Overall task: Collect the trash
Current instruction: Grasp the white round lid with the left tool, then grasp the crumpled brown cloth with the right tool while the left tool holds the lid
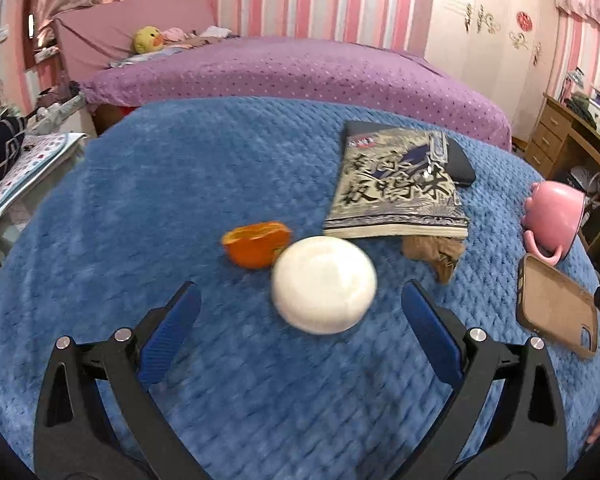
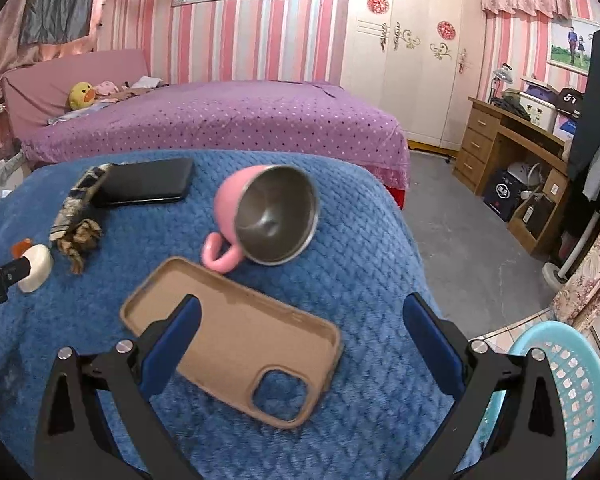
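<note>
On the blue blanket-covered table (image 1: pixel 180 184) lie an orange peel half (image 1: pixel 255 243), a white round object (image 1: pixel 324 283) and a crumpled brown wrapper (image 1: pixel 436 254) tucked under a book (image 1: pixel 396 184). My left gripper (image 1: pixel 300 320) is open, its jaws either side of and just short of the white object. My right gripper (image 2: pixel 300 328) is open above a tan phone case (image 2: pixel 236 340). The white object (image 2: pixel 36 268), peel (image 2: pixel 22 247) and wrapper (image 2: pixel 78 240) also show at the left of the right wrist view. A light blue plastic basket (image 2: pixel 568 392) stands at lower right.
A pink mug (image 2: pixel 260 220) lies on its side beyond the phone case. A black phone (image 2: pixel 144 186) lies by the book. A purple bed (image 2: pixel 220 120) is behind the table, a wooden desk (image 2: pixel 512 148) to the right across grey floor.
</note>
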Demonstrator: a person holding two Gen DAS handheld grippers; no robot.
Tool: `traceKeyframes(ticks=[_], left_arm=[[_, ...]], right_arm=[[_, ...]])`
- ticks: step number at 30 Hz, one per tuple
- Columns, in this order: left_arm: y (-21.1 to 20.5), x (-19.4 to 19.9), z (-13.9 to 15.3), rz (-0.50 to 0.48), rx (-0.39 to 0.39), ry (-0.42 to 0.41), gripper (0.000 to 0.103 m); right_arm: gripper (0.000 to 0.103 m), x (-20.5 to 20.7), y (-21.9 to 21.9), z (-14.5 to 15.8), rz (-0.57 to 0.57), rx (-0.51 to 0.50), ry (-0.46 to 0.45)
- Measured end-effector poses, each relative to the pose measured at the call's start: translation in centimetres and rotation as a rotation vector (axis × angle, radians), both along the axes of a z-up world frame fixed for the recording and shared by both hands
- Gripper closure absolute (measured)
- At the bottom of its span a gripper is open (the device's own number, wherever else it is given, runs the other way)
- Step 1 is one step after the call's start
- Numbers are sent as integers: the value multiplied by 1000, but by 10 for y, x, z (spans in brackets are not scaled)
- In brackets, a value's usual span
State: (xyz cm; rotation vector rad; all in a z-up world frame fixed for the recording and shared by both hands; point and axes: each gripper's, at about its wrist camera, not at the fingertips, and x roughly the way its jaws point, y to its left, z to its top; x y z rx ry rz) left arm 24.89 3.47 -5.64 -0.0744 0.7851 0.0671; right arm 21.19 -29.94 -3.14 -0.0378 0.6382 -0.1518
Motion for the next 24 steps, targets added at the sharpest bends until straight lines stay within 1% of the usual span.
traceKeyframes(ticks=[3, 5, 7, 10, 12, 16, 17, 19, 22, 24], left_arm=[[-8, 13, -9, -21, 3, 44, 19], [-9, 20, -15, -35, -2, 83, 36], [-9, 21, -17, -31, -5, 92, 41], [-5, 18, -15, -25, -25, 75, 42], [-2, 11, -9, -14, -21, 56, 42], [8, -17, 15, -6, 58, -42, 42], [15, -25, 21, 5, 79, -66, 42], [30, -33, 28, 34, 91, -92, 42], [60, -39, 37, 87, 78, -114, 42], [77, -40, 38, 127, 75, -113, 42]], right_arm=[[5, 3, -5, 0, -5, 20, 3], [5, 5, -5, 0, -2, 35, 4], [5, 8, -2, -1, 16, 48, 10], [5, 8, 9, -2, 45, 41, 11], [5, 6, 21, -1, 72, 43, 3], [5, 6, 47, 1, 142, 45, -2], [5, 7, 59, 2, 164, 36, -6], [5, 9, 75, 2, 201, 29, -7], [5, 22, 113, -2, 273, -22, 8], [5, 30, 132, -5, 305, -43, 22]])
